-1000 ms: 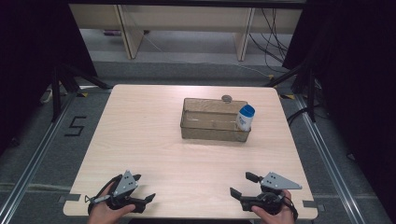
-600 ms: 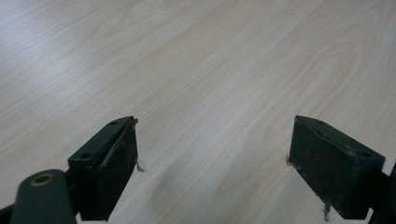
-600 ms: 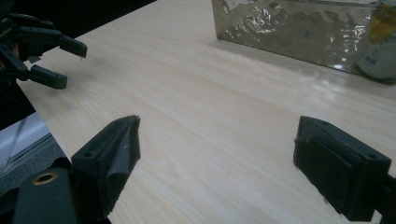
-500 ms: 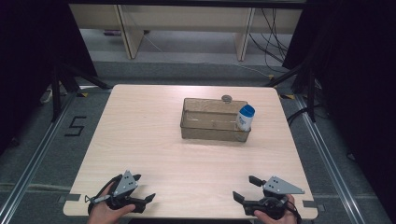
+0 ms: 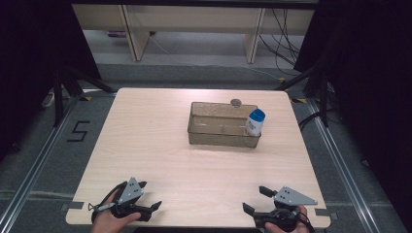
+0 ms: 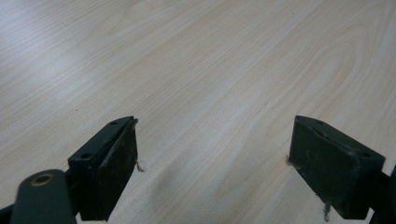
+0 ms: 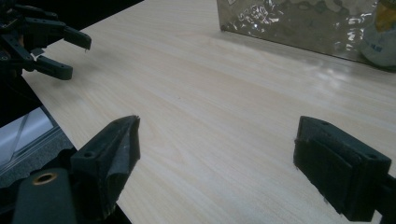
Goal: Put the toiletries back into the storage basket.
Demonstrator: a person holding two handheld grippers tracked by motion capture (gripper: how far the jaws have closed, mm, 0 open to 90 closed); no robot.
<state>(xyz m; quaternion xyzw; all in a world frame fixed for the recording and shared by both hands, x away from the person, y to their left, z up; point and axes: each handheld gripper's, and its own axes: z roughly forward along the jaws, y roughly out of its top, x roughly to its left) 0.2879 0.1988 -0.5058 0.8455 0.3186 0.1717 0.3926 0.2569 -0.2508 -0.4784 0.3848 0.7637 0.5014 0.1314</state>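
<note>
A clear plastic box (image 5: 221, 132) stands on the pale wooden table (image 5: 155, 141), right of centre. Upright in its right end is a white bottle with a blue cap (image 5: 255, 122), which shows blurred through the box wall (image 7: 299, 18) as the bottle (image 7: 379, 39) in the right gripper view. My left gripper (image 5: 149, 195) rests at the near left edge, open, with bare wood between its jaws (image 6: 215, 121). At the near right edge my right gripper (image 5: 253, 198) is open too, holds nothing (image 7: 219, 120) and points toward the box. Both are far from the box.
A small round grey object (image 5: 236, 102) lies on the table just behind the box. The right gripper view catches the left gripper (image 7: 60, 51) off at the table's edge. Dark floor, rails and shelving legs surround the table.
My right gripper has drifted slightly back toward the near edge of the table. The left gripper, box and bottle have not moved.
</note>
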